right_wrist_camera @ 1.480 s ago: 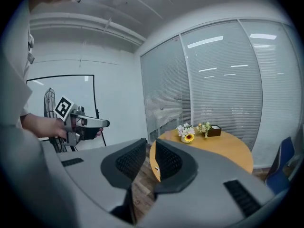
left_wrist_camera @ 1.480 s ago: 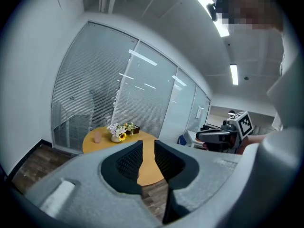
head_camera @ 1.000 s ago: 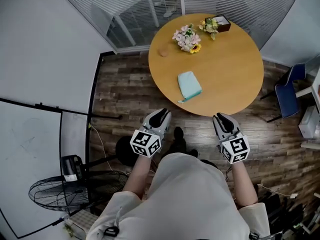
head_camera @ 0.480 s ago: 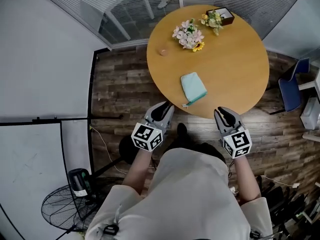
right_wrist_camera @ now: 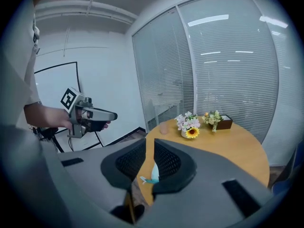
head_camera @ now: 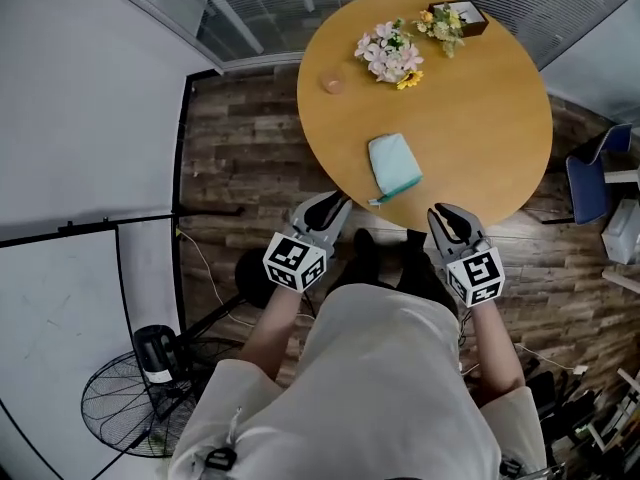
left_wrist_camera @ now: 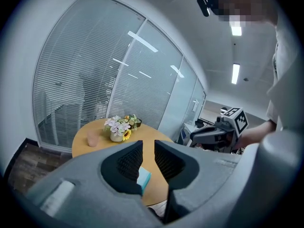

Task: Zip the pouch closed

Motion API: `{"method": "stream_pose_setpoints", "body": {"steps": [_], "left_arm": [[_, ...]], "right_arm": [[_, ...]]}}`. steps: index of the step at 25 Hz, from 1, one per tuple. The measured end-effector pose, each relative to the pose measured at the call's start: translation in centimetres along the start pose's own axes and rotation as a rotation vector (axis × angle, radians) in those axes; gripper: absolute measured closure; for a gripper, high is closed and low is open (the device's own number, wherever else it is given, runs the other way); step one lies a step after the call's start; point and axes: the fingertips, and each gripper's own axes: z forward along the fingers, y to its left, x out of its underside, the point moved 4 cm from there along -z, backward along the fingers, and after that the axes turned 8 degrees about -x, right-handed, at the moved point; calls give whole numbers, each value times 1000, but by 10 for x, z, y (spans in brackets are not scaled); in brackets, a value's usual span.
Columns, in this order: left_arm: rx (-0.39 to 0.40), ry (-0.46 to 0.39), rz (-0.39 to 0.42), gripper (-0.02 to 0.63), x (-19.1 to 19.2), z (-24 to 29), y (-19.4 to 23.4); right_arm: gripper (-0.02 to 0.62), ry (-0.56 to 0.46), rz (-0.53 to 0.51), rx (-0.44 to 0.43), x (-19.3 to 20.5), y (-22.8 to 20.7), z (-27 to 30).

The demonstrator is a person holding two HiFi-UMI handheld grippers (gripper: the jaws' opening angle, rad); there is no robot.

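A teal pouch (head_camera: 395, 165) lies flat on the round wooden table (head_camera: 480, 118), near its front edge, with its zip pull tail (head_camera: 376, 202) pointing at me. My left gripper (head_camera: 334, 204) hovers at the table's near edge, just left of the pouch and apart from it. Its jaws are shut to a thin slit with nothing between them. My right gripper (head_camera: 445, 214) hangs at the edge right of the pouch, also shut and empty. In the left gripper view the pouch (left_wrist_camera: 144, 178) shows through the slit; in the right gripper view the pouch (right_wrist_camera: 154, 171) shows the same way.
A vase of flowers (head_camera: 390, 54), a small pink cup (head_camera: 333, 83) and a brown box with flowers (head_camera: 458, 15) stand at the table's far side. A blue chair (head_camera: 592, 180) is at the right, a floor fan (head_camera: 150, 403) at the lower left, and glass walls with blinds behind.
I have stepped nearer the table. Both grippers now reach its near edge, on either side of the pouch. The pouch has not moved.
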Motion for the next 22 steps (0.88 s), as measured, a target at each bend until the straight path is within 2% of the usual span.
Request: {"method": "stream_pose_setpoints", "body": {"steps": [10, 22], "left_arm": [[-63, 32, -17, 534, 25, 27, 0], [-15, 146, 16, 534, 86, 73, 5]], "right_arm": [[543, 96, 15, -142, 28, -36, 31], [543, 216, 9, -253, 75, -51, 84]]}}
